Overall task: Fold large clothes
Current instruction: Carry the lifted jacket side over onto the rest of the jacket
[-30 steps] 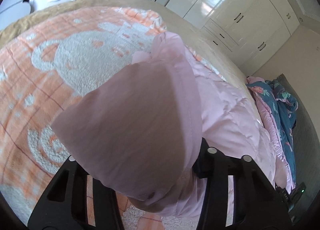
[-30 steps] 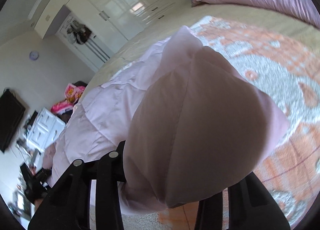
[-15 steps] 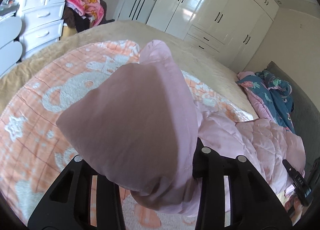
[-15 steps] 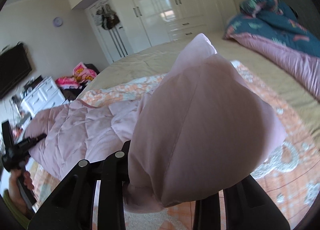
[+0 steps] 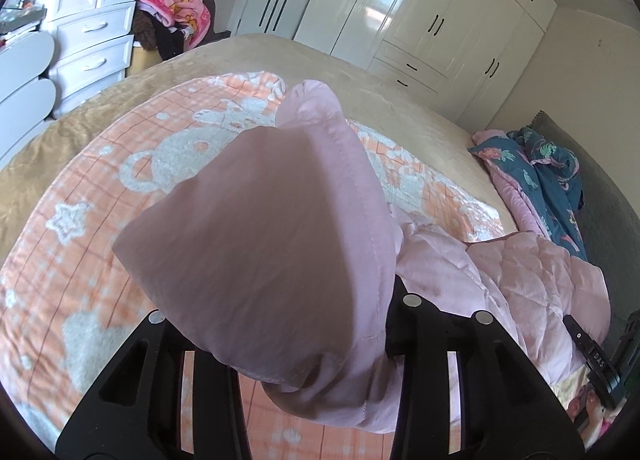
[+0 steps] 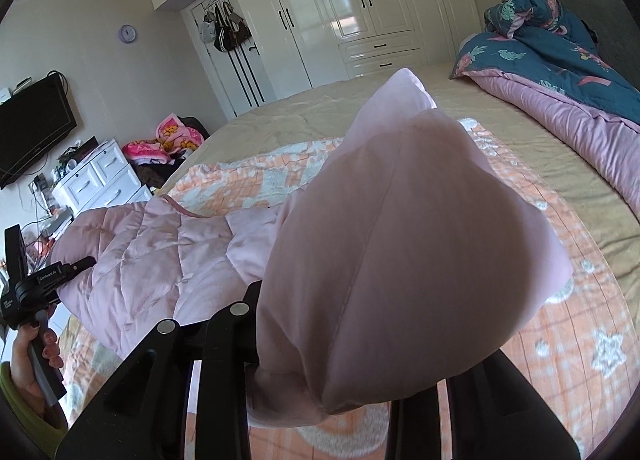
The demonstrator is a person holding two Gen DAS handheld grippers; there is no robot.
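Both ends of the coat [image 5: 532, 280] just came up off the blanket [image 5: 80, 219] compared to a second ago — wardrobe now fills the top of both views. Left gripper [image 5: 304, 324], low centre, is clamped narrow on a fat fold; quilted body sags lower right. Right gripper [image 6: 340, 360] is pinching the other end, coat trailing left — lift is on, ready to fold over.

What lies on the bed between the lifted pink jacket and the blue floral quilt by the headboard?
In the right wrist view, bare tan bedspread separates the pink jacket from the blue floral quilt; only the orange blanket's edge reaches into it.
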